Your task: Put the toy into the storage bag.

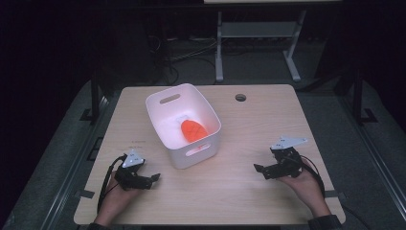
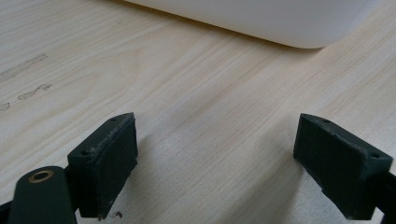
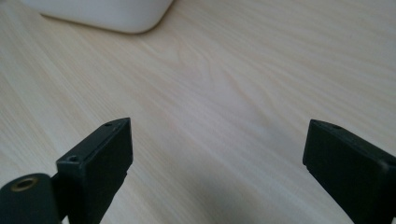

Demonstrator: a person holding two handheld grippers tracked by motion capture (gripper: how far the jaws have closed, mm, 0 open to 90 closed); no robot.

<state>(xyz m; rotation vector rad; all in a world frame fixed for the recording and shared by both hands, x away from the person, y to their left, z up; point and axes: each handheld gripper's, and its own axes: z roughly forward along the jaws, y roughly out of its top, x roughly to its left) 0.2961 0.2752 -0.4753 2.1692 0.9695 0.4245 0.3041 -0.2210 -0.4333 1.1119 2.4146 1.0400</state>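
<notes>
A white plastic bin (image 1: pixel 183 125) with handle slots stands on the wooden table (image 1: pixel 249 124), left of centre. An orange, leaf-shaped object (image 1: pixel 193 130) lies inside it on the bottom. My left gripper (image 1: pixel 154 178) rests low on the table near the front left, open, pointing toward the bin's near corner (image 2: pixel 261 21). Over at the front right, my right gripper (image 1: pixel 259 168) is open too, and the bin's corner (image 3: pixel 107 14) lies ahead of it. Bare wood shows between both pairs of jaws.
A round cable hole (image 1: pixel 240 97) sits in the table's far side. Beyond the table stand a metal desk frame (image 1: pixel 258 43) and cables on the dark floor. A person's hands hold the grippers at the near edge.
</notes>
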